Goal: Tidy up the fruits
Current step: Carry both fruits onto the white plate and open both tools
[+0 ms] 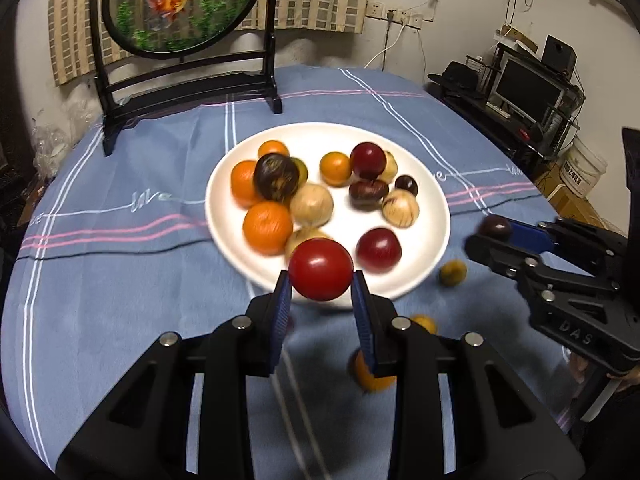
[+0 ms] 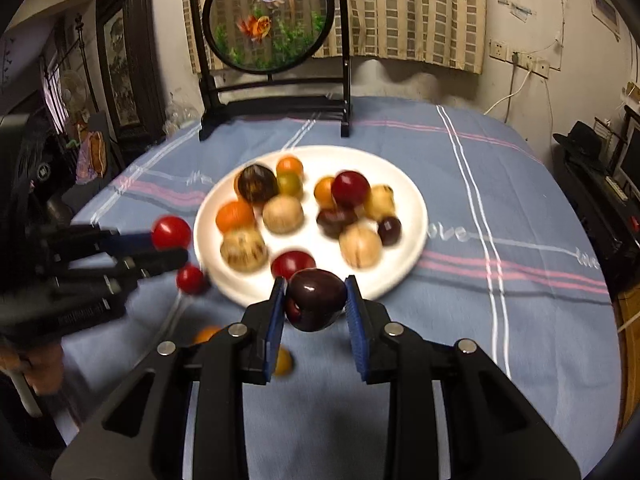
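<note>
Clamping a round red fruit (image 1: 321,269) in the left claw (image 1: 320,292) and a dark plum (image 2: 315,300) in the right claw (image 2: 316,308), both at the white plate's (image 1: 436,216) six o'clock rim, risking slips onto the tabletop (image 1: 120,280).

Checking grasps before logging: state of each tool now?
Left tool: closed on the red fruit.
Right tool: closed on the dark purple fruit.

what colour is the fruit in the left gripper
Bright red fruit, clearest in the left wrist view.

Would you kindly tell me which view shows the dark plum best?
The right wrist view: the dark plum fills the centre, gripped between the right tongs. The left wrist view shows it small at its right edge.
</note>
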`<state>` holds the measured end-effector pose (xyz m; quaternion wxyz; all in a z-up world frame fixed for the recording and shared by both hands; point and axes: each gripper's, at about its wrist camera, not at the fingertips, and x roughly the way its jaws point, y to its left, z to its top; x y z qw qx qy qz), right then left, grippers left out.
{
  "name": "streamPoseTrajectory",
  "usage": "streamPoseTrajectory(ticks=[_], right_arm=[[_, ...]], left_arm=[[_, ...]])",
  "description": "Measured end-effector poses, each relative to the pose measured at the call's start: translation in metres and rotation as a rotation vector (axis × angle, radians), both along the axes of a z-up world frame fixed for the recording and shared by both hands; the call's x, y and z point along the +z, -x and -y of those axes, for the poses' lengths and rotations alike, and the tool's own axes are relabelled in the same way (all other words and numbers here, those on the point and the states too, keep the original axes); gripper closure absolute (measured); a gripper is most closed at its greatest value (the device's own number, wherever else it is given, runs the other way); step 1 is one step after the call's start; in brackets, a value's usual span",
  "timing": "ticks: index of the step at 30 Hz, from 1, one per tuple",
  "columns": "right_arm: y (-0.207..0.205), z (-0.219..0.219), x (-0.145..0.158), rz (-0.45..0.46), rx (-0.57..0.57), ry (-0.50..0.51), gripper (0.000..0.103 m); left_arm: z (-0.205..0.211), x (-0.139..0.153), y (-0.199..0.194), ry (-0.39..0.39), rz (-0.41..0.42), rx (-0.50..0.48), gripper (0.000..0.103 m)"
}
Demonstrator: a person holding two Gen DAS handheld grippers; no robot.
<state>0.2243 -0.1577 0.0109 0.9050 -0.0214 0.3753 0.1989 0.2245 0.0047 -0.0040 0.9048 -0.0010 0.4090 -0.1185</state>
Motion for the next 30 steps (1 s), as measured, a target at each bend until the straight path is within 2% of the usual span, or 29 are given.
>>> streamPoseTrajectory(ticks=[5, 15, 17, 18, 19, 20, 24, 30], right_arm=[[-0.043, -0.012, -0.009, -0.077, -0.009, -0.054, 0.073], [-0.092, -0.020, -0.036, -0.193, -0.043, -0.103, 0.071], [-0.096, -0.015, -0.038, -0.204, -0.064, -0.135, 0.062], [-0.096, -0.012, -0.037, -0.203, -0.070, -0.155, 0.055], [-0.095, -0.010, -0.036, -0.192, -0.068, -0.173, 0.039], [-0.091, -0.008, -0.032, -0.166, -0.073, -0.181, 0.036], [-0.079, -0.008, -0.023, -0.126, -0.050, -0.157, 0.036], [-0.062, -0.002, -0.016, -0.101, -0.045, -0.145, 0.036]], left_arm=[[0.007, -0.012, -0.031, 0.000, -0.043, 0.000, 0.072], [0.010, -0.027, -0.068, -0.003, -0.080, 0.018, 0.072], [0.009, -0.028, -0.071, -0.005, -0.079, 0.027, 0.068], [0.009, -0.028, -0.073, -0.006, -0.074, 0.030, 0.055], [0.008, -0.027, -0.072, -0.009, -0.062, 0.036, 0.046], [0.008, -0.025, -0.070, -0.014, -0.042, 0.042, 0.045], [0.008, -0.019, -0.066, -0.005, -0.035, 0.034, 0.041], [0.007, -0.011, -0.048, -0.043, -0.001, 0.034, 0.034]])
